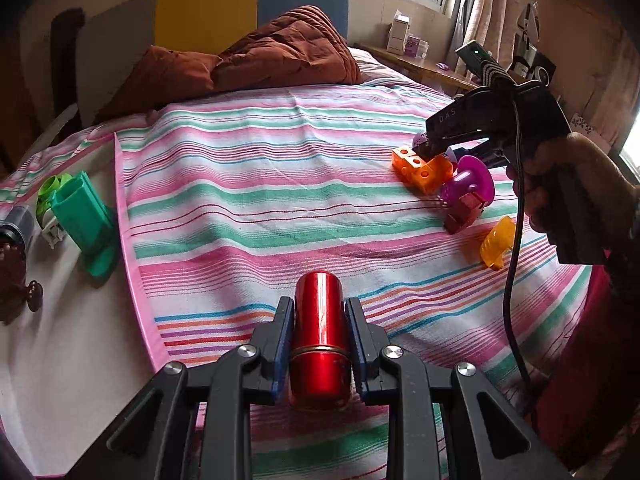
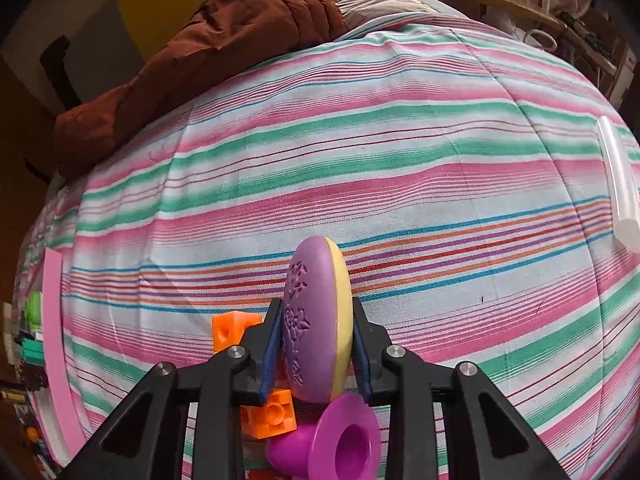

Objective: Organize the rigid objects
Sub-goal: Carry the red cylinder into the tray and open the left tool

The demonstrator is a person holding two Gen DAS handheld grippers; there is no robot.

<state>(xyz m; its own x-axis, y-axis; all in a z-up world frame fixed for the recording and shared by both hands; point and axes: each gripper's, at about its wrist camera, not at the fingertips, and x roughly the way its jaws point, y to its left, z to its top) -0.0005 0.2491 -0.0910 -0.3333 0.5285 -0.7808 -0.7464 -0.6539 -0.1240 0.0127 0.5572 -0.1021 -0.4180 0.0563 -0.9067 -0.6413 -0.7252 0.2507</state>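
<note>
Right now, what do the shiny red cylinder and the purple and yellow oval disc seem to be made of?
Shiny red cylinder: probably anodised metal, given mirror-like streak highlights and a brass-coloured seam ring.
Purple and yellow oval disc: likely matte plastic, with moulded relief patterns.

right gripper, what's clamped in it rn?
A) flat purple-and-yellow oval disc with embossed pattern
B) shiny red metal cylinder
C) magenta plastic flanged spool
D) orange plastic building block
A: in the right wrist view the right gripper has its blue pads pressed on both faces of the flat purple-and-yellow oval disc; the orange plastic building block and magenta plastic flanged spool lie below it, and the shiny red metal cylinder sits in the left gripper.
</note>
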